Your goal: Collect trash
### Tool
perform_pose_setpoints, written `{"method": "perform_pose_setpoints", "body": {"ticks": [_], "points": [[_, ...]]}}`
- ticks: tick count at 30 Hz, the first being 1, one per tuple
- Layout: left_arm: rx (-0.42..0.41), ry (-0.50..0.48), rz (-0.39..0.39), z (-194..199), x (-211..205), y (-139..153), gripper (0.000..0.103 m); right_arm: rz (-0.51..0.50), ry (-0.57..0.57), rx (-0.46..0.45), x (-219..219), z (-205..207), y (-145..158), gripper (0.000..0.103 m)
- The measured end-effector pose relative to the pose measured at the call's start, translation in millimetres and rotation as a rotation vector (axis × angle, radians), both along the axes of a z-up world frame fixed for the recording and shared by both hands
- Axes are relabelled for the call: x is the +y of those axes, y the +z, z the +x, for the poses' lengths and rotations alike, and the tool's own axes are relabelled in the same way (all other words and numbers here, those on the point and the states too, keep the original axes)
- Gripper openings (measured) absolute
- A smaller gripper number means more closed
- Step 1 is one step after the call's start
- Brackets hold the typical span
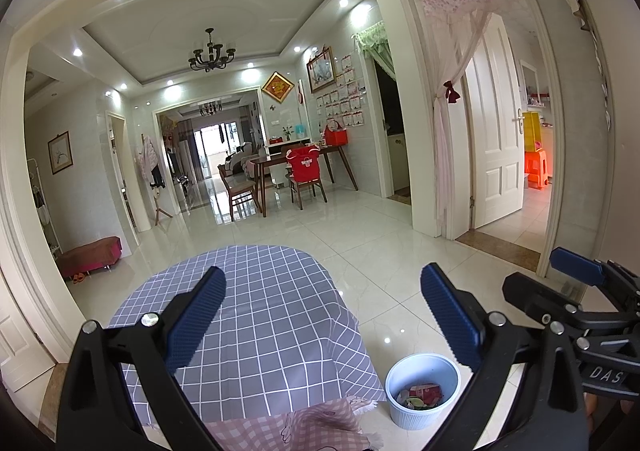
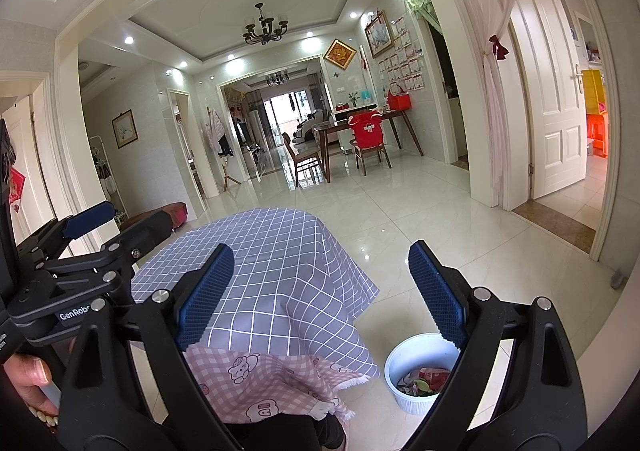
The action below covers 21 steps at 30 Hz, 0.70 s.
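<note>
- Left gripper (image 1: 320,315): jaws spread wide, nothing between them. It fills the lower centre of the left wrist view, raised above the tabletop (image 1: 256,331) with the grey checked cloth.
- Right gripper (image 2: 320,291): jaws likewise spread and empty, lower centre of the right wrist view. You hold the two side by side, each visible at the edge of the other's frame.
- Trash bin (image 2: 420,375): small white ribbed tub on the floor (image 2: 440,219), lower right of both views, just beside the hanging corner of the cloth. It already holds trash (image 2: 424,381): a red wrapper and some green and pale scraps.
- No loose trash shows on the visible part of the cloth or on the floor near the bin. A pink checked cloth (image 2: 256,379) covers the near edge at the bottom; what lies under or behind it is hidden.
- Judgement: collection looks mostly done, or the remaining pieces are out of frame. Tilt both cameras down and sweep the near edge and the floor around the bin before committing.
- When you find a piece, come in with the jaws wide, straddle it, and close on the piece alone; the cloth snags easily.
- Release only when directly over the bin mouth, low, so light scraps don't drift out.
</note>
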<state>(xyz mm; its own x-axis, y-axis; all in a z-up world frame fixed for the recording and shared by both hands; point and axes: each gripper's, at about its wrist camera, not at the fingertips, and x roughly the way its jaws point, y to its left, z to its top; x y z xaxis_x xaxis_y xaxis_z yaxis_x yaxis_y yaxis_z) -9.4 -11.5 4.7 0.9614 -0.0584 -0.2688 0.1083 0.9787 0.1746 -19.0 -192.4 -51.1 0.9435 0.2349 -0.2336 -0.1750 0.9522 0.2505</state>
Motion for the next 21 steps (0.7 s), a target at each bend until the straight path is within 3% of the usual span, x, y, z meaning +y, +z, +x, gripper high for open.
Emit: {"method": "perform_pose_setpoints", "body": {"ticks": [21], "points": [[0.004, -0.001, 0.003, 0.8, -2.2, -4.9, 0.096, 0.001, -0.001, 0.002, -0.6, -0.4, 4.0, 0.088]]}}
